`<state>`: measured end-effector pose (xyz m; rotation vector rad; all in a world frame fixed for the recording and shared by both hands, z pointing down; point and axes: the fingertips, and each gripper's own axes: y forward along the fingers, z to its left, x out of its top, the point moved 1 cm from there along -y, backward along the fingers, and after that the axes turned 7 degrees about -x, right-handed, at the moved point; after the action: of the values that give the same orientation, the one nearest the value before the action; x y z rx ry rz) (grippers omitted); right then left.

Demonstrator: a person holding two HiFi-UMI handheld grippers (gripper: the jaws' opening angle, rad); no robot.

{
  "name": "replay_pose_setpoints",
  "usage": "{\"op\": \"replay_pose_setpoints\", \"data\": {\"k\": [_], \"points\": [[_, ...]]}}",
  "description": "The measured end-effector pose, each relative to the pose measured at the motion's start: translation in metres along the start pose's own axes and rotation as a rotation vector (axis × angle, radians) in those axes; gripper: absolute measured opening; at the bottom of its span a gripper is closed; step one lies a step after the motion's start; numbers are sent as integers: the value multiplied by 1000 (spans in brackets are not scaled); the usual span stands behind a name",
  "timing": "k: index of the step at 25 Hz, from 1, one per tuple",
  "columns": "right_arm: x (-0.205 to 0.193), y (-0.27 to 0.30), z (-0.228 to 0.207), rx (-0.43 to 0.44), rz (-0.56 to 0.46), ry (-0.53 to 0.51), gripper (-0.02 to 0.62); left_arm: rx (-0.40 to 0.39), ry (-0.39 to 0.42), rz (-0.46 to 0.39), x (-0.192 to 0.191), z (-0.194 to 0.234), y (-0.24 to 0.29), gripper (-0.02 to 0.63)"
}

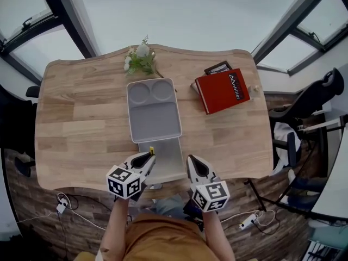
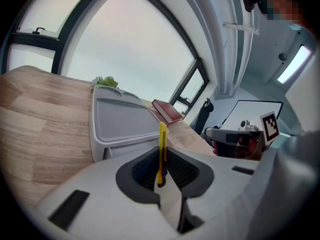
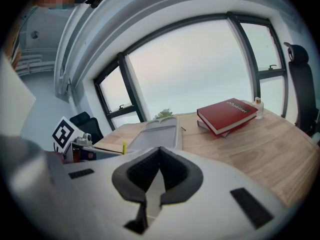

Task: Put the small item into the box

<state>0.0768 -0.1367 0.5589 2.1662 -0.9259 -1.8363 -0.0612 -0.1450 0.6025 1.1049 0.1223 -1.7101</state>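
L gripper (image 1: 145,159) clamped on yellow cutter (image 2: 162,149); R gripper (image 3: 159,156) shut, nothing in it.
Cutter stands upright btwn L jaws, over left part of gray box (image 1: 169,166) at table (image 1: 81,118) near edge. Tray-like lid (image 1: 154,116) lies touching the box's far side. R gripper sits just right of box. Red book (image 1: 222,90) far right.

Even, pale daylight is admitted through the large far windows (image 1: 179,10), whose glass is blown out to near white. Only faint, soft shadows are thrown on the wooden table (image 1: 81,124); the floor (image 1: 32,200) at the near edge is left dim. Straight lines are bent strongly by wide-angle distortion, and both gripper views are vignetted black at the corners. The yellow cutter (image 2: 162,144) in the left gripper (image 2: 161,159) is rendered sharp.
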Motion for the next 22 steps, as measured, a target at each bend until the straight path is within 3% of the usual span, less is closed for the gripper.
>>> {"op": "replay_pose_setpoints", "data": {"k": [14, 22], "points": [[-8, 10, -11, -10, 36, 11, 5, 3, 36, 185, -20, 5, 24, 48], [-13, 11, -22, -23, 56, 23, 5, 32, 143, 458, -38, 0, 41, 49]]}}
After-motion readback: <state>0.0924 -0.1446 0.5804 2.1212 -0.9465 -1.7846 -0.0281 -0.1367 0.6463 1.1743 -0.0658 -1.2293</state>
